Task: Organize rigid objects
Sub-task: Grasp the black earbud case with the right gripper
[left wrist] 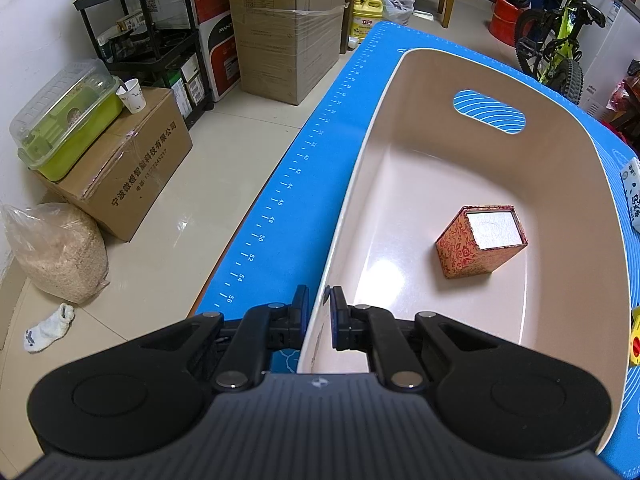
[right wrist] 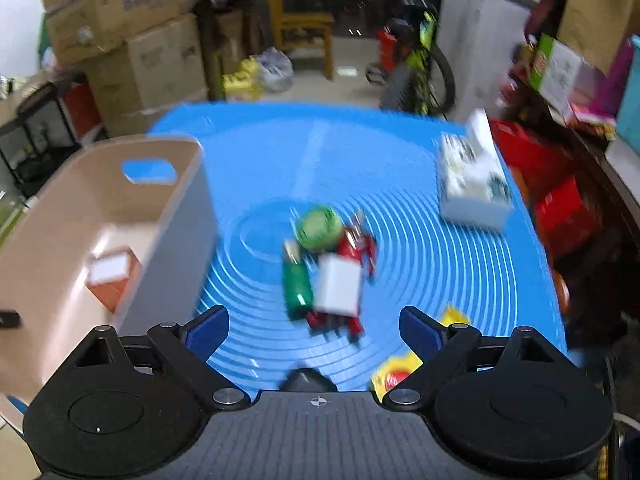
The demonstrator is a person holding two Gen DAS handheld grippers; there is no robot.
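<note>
The left gripper (left wrist: 319, 312) is pinching the near rim of the beige bin (left wrist: 560, 128), where a patterned box (left wrist: 476, 242) is already lying, while the right gripper (right wrist: 314, 326), jaws spread and empty, is hovering near the blurred toy pile (right wrist: 328, 272) on the bench and should settle before clamping one piece.

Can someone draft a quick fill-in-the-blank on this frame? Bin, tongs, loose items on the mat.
1. The left tongs are shut on the rim of the beige ____.
2. The only item inside the bin is a red patterned ____.
3. The right tongs are ____ and hold nothing.
4. The green bottle and the white box lie on the ____ mat.

Missing words: bin; box; open; blue
</note>
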